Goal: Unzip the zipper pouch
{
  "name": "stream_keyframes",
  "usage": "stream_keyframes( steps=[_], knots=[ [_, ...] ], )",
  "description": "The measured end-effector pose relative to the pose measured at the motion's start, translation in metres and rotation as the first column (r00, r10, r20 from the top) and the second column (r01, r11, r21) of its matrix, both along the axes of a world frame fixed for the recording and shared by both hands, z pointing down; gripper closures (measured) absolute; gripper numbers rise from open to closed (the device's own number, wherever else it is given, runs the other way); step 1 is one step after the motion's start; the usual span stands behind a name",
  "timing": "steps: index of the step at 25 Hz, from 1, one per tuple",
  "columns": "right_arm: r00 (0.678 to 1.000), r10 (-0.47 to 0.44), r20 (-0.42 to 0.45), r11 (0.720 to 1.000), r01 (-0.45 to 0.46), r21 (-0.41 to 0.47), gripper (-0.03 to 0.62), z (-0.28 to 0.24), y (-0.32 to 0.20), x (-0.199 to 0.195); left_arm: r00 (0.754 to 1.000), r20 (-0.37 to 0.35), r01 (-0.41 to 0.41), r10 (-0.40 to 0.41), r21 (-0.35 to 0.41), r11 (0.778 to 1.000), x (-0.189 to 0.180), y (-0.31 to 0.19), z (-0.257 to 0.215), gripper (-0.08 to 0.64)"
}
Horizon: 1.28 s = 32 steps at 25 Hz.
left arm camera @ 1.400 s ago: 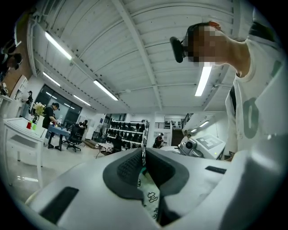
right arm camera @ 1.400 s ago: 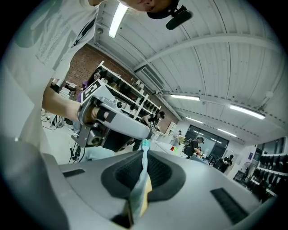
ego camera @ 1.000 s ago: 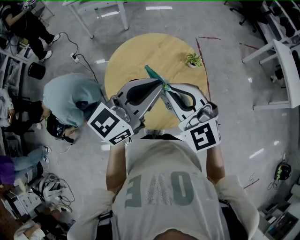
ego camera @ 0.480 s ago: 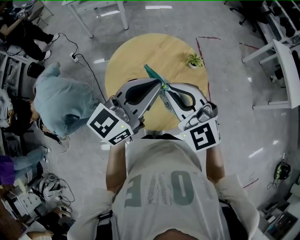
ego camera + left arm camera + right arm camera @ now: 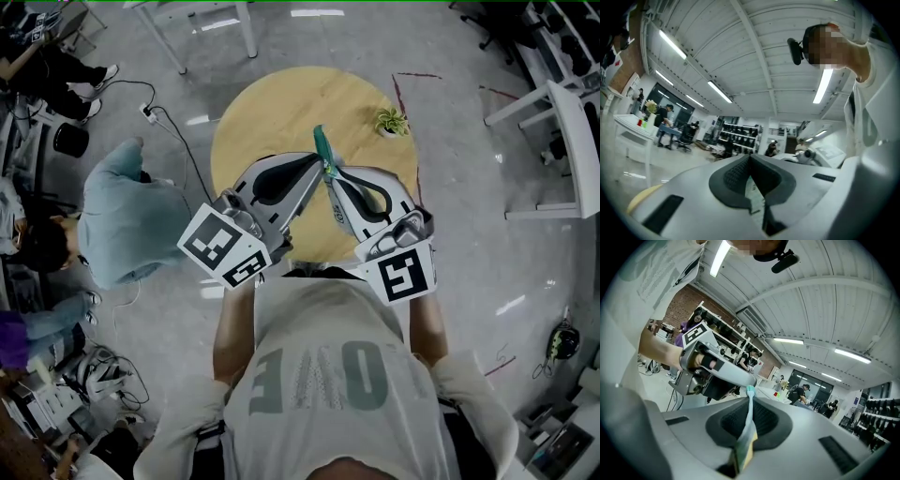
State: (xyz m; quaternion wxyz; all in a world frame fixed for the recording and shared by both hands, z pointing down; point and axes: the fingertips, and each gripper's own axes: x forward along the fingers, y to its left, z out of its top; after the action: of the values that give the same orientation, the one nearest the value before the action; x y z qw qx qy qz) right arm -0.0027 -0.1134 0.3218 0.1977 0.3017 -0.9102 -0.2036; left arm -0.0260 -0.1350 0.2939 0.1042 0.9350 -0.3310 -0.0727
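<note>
Left of the table: a person (image 5: 122, 220) in a pale top bends low over the grey floor, well apart from the grippers.
Round wooden table (image 5: 262, 103): lies under and beyond both gripper tips.
Left gripper (image 5: 322, 167): its jaws are pressed together on an edge of the zipper pouch (image 5: 753, 190). A pale strip of the pouch sits pinched between the dark pads (image 5: 736, 176).
Pouch in the head view: the zipper pouch (image 5: 322, 143) is teal and held in the air above the table. It sticks out past the spot where the two gripper tips meet.
Right gripper (image 5: 331, 178): its jaws are clamped tight on the pouch. In its own view the teal fabric runs from between the pads up to the left gripper's tip.
Potted plant (image 5: 386, 120): small, stands near the table's right edge.
Right of the table: a white table (image 5: 567, 131) stands well apart.
</note>
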Motion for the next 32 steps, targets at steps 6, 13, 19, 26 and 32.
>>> stream_keyframes(
  steps=[6,13,19,26,32],
  knots=[
    [0.981,-0.011,0.194,0.997,0.026,-0.072,0.560,-0.018,0.014,0.000,0.984,0.032,0.177,-0.175,-0.068,0.982,-0.050,-0.022,0.024,0.534],
    [0.967,-0.020,0.252,0.997,0.038,-0.067,0.560,-0.036,0.024,0.012,0.951,0.076,0.308,-0.301,-0.101,0.946,-0.086,-0.030,0.041,0.534],
    [0.966,-0.014,0.258,0.995,0.040,-0.093,0.560,-0.028,0.026,0.017,0.938,0.114,0.336,-0.326,-0.084,0.938,-0.083,-0.030,0.045,0.534],
    [0.961,-0.021,0.276,0.994,0.049,-0.097,0.560,-0.032,0.024,0.015,0.932,0.133,0.344,-0.336,-0.045,0.938,-0.082,-0.032,0.041,0.532],
    [0.973,-0.005,0.231,0.995,0.028,-0.097,0.560,-0.023,0.018,0.016,0.918,0.129,0.378,-0.375,-0.002,0.926,-0.086,-0.031,0.029,0.528]
  ],
)
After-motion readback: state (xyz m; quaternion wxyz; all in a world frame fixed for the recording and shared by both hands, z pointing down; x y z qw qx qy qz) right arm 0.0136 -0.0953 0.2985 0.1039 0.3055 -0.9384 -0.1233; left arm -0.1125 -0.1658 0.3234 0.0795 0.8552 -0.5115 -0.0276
